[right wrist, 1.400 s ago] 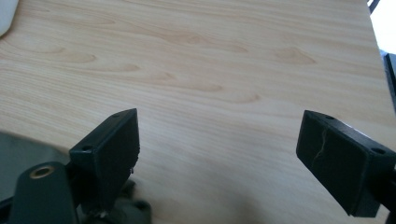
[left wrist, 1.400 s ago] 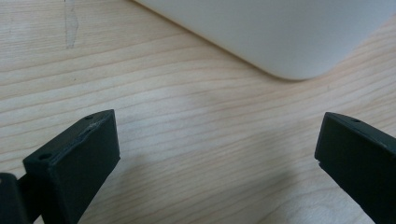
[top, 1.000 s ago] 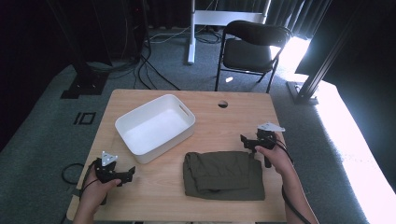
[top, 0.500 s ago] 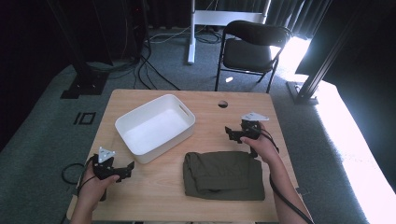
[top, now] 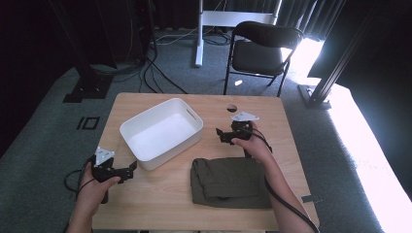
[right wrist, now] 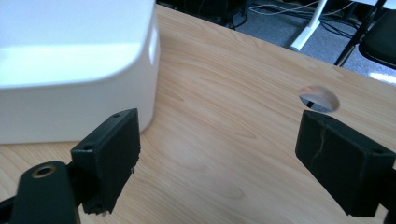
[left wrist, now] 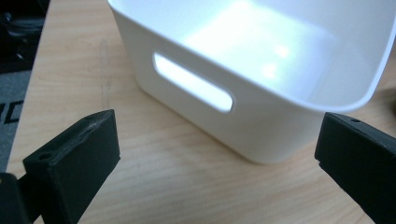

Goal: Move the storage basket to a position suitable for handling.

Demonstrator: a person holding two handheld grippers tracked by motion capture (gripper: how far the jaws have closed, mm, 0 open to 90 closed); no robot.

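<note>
High view: a wooden table point(top: 160, 196) carries a white bin point(top: 161, 132) at about 10 o'clock from the table's middle, set at an angle, and a folded olive-green cloth point(top: 229, 182) at about 5 o'clock, near the person's edge. The left gripper point(top: 130, 167) sits at about 8 o'clock on the table, held in the left hand point(top: 97, 177), its jaws pointing toward the near corner of the bin and just short of it. The right gripper point(top: 219, 134) hangs at about 2 o'clock from the cloth, held in the right hand point(top: 250, 141), just beyond the cloth's far edge and apart from it, its jaws pointing at the bin's right side. A round hole point(top: 231, 108) in the tabletop lies just beyond the right gripper, at 12 o'clock from it. In the left gripper view the two black jaws stand wide apart with nothing between them; the bin point(left wrist: 280, 79) rises straight ahead, its slotted handle opening point(left wrist: 194, 81) facing the camera, bare wood point(left wrist: 154, 177) beneath. In the right gripper view the jaws are likewise spread wide and hold nothing; the bin's rounded corner point(right wrist: 140, 70) lies at 10 o'clock, near the left jaw, and the hole point(right wrist: 318, 97) shows at 1 o'clock above the right jaw. Beyond the table, a black folding chair point(top: 262, 48) stands on grey carpet at 12 o'clock.
</note>
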